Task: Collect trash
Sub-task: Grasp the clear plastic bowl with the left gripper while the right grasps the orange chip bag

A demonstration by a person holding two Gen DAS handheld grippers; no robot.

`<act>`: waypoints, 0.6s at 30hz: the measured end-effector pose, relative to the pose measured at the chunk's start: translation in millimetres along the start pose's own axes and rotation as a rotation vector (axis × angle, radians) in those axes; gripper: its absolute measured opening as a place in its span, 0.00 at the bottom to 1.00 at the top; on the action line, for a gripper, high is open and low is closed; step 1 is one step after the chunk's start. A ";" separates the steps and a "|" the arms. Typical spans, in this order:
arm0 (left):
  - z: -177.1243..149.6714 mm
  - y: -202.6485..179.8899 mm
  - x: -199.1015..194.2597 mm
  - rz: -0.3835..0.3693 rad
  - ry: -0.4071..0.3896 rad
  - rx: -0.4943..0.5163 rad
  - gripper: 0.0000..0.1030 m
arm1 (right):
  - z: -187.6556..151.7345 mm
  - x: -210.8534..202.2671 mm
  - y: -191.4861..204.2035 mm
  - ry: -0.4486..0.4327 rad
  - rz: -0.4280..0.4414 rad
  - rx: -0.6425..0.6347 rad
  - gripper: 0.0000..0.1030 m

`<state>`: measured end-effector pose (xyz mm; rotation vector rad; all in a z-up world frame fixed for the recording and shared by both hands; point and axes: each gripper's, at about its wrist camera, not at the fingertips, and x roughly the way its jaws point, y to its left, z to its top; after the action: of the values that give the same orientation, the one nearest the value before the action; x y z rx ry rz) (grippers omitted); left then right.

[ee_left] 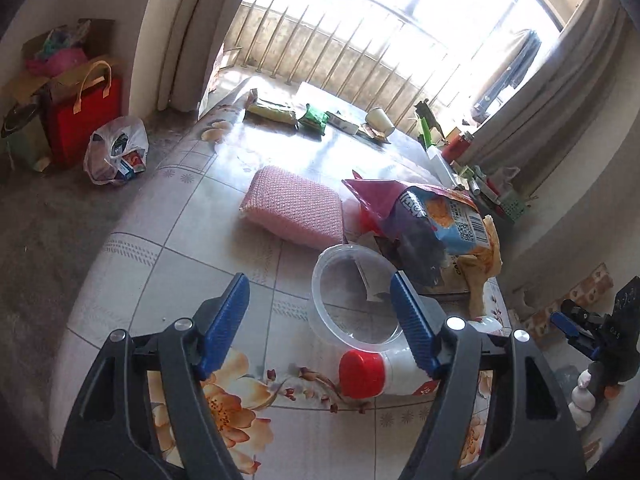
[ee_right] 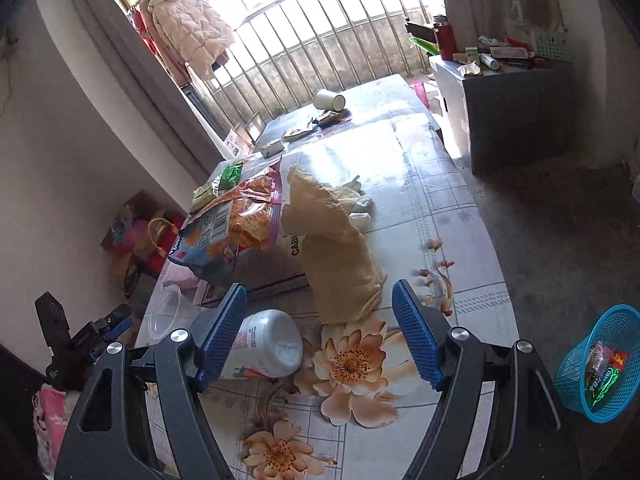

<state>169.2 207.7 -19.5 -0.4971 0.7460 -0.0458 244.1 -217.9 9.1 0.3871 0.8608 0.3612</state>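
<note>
Snack bag (ee_left: pixel 436 216) w/ barcode, box (ee_right: pixel 276 268) print "CABI", maybe cut off

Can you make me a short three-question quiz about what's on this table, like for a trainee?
1. True or false: the left hand-held gripper is shut on the clear plastic cup.
2. What colour is the cap of the white bottle lying on its side?
3. Where is the blue mesh basket? A) on the table B) on the floor C) on the cabinet

Key
1. False: it is open and holds nothing.
2. Red.
3. B; wrappers lie inside.
</note>
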 end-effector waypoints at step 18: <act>-4.7 13.8 59.2 0.001 0.112 -0.038 0.41 | 4.5 146.2 8.8 0.280 0.361 0.692 0.71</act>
<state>208.0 205.3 -66.5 -0.5334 0.8583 -0.0597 334.1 -144.5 -80.2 1.1634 1.1849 0.4503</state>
